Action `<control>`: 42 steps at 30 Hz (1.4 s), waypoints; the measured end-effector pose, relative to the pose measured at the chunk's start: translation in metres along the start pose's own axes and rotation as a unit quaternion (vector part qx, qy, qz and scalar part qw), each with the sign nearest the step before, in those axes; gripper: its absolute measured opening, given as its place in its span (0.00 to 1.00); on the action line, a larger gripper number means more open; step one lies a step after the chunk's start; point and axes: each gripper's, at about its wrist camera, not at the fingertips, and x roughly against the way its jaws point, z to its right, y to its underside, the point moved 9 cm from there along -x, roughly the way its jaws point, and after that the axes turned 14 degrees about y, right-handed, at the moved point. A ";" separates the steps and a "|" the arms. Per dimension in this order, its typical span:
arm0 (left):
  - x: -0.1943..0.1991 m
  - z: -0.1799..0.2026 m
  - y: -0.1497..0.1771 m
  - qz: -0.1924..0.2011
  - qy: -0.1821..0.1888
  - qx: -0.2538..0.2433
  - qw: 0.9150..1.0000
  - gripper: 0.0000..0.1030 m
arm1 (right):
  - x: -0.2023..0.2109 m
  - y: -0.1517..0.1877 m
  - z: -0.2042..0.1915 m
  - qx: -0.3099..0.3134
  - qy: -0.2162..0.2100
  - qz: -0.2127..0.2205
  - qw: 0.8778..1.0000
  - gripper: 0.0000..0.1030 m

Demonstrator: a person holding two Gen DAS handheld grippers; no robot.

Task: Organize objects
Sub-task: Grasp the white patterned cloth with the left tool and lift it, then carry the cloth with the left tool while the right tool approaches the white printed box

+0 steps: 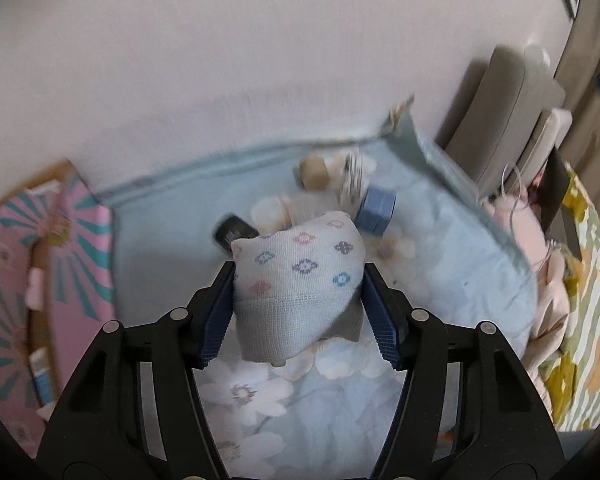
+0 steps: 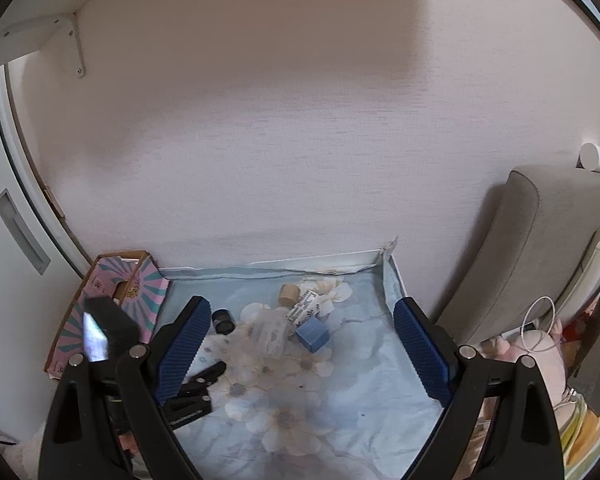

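Clamping a rolled patterned sock (image 1: 298,276) between its blue pads, the left gripper (image 1: 298,304) holds it clear of the floral cloth (image 1: 440,280); pink box (image 1: 72,248) sits to its left, probably the drop spot. R gripper (image 2: 300,344) gapes empty over a blue cube (image 2: 313,333), black cap (image 2: 223,321) & cork (image 2: 288,294) ahead. Step: carry. Next: swing left, release over box.

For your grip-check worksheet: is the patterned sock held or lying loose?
Held: the left gripper pads press both sides of the sock, above the floral sheet.
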 end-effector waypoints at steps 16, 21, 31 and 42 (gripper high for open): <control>0.164 -0.004 -0.035 0.136 -0.068 0.010 0.988 0.56 | 0.019 -0.009 -0.043 0.017 -0.038 0.018 0.999 0.89; 0.189 -0.012 -0.030 0.151 -0.081 0.023 0.985 0.56 | 0.023 -0.005 -0.053 0.025 -0.040 0.023 0.999 0.89; 0.204 -0.027 -0.025 0.161 -0.086 0.032 0.983 0.57 | 0.022 -0.005 -0.063 0.030 -0.044 0.026 0.998 0.89; 0.232 -0.055 -0.012 0.175 -0.122 0.067 0.975 0.57 | -0.019 -0.014 -0.079 0.116 -0.072 -0.005 0.991 0.89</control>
